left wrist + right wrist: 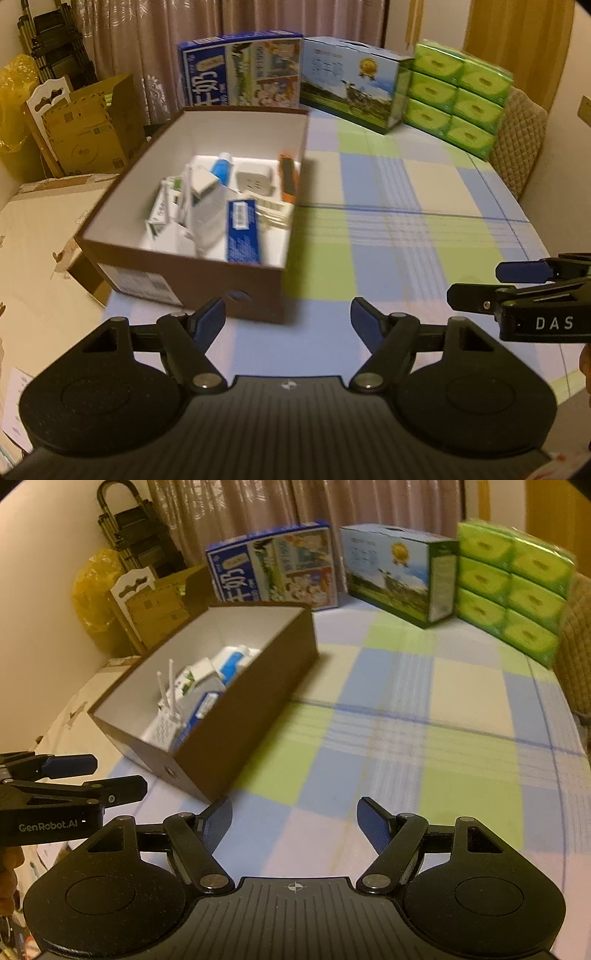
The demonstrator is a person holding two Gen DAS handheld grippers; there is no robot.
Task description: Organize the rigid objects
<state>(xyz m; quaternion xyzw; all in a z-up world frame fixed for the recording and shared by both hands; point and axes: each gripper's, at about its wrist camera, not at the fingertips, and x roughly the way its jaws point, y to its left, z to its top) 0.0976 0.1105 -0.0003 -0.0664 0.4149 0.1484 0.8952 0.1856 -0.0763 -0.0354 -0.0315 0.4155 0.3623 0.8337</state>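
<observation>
Left wrist view: left tongs [287, 314] and right tongs [293, 818] stand open, empty. Items lie gathered inside the box [192, 273] at 11 o'clock, keeping the surface [406, 221] uncluttered.

One brown open box [192, 275] stood on the bench [406, 229]. Inside it lay at least six things, some overlapping: one blue-and-white tube [221, 168], one white power adapter [255, 181], one orange item [288, 179], one blue carton [242, 230], one green-and-white carton [160, 212] and one white carton [205, 203]. Behind stood two milk cartons [242, 72] and one pack of six green tissue packets [458, 88].
</observation>
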